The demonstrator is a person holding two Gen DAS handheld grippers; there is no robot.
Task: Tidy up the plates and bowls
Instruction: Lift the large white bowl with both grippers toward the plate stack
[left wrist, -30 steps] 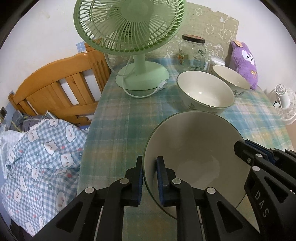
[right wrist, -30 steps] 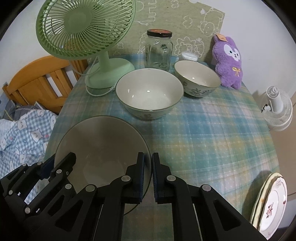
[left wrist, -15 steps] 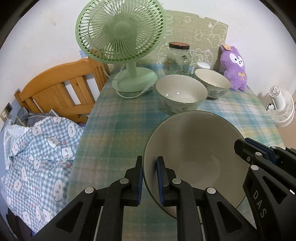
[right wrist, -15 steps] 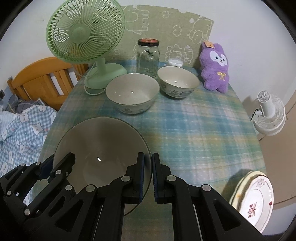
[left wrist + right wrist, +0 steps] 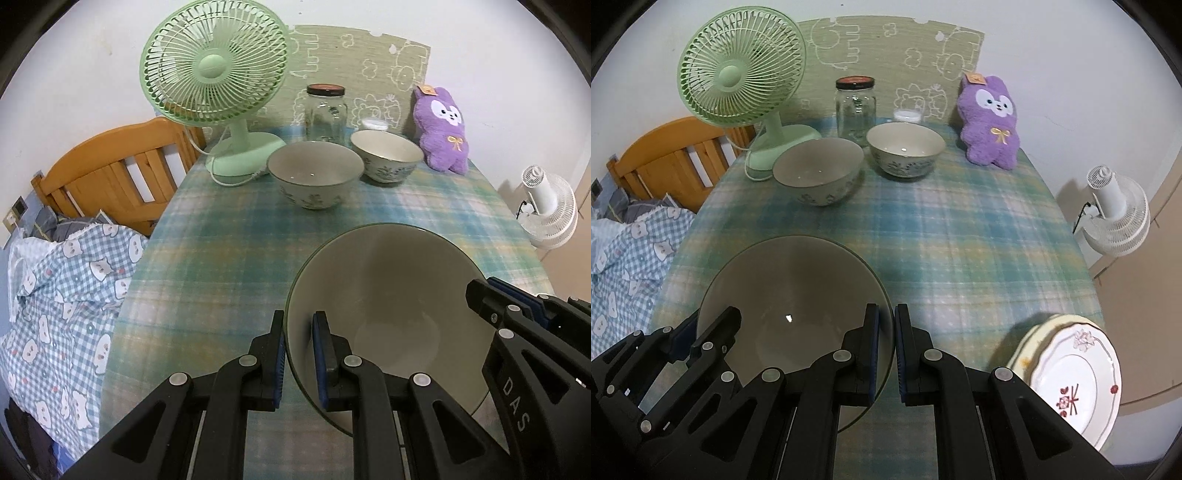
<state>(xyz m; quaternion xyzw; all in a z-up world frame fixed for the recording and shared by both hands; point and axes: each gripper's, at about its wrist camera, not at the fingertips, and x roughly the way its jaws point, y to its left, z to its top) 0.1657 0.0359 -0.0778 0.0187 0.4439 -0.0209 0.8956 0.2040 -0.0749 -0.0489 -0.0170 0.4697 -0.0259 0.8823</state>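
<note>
A large pale bowl with a dark rim (image 5: 388, 295) (image 5: 790, 288) hangs above the near part of the plaid table (image 5: 960, 229). My left gripper (image 5: 298, 317) is shut on its left rim, one pad inside and one outside. My right gripper (image 5: 886, 310) is shut on the opposite rim. A medium flowered bowl (image 5: 314, 177) (image 5: 818, 175) and a smaller flowered bowl (image 5: 386, 157) (image 5: 905, 147) stand side by side at the far end. Stacked plates (image 5: 1071, 376), the top one with red flowers, sit at the near right edge.
A green desk fan (image 5: 214, 74), a glass jar (image 5: 327, 110) and a purple plush toy (image 5: 441, 129) line the far edge by the wall. A wooden bed frame (image 5: 110, 177) with checked bedding lies left of the table. A white fan (image 5: 1115, 214) stands right of it.
Both grippers have pulled back toward the near edge and slightly up, carrying the large bowl. The far bowls, fan and jar look smaller, and the plate stack has come further into view.
</note>
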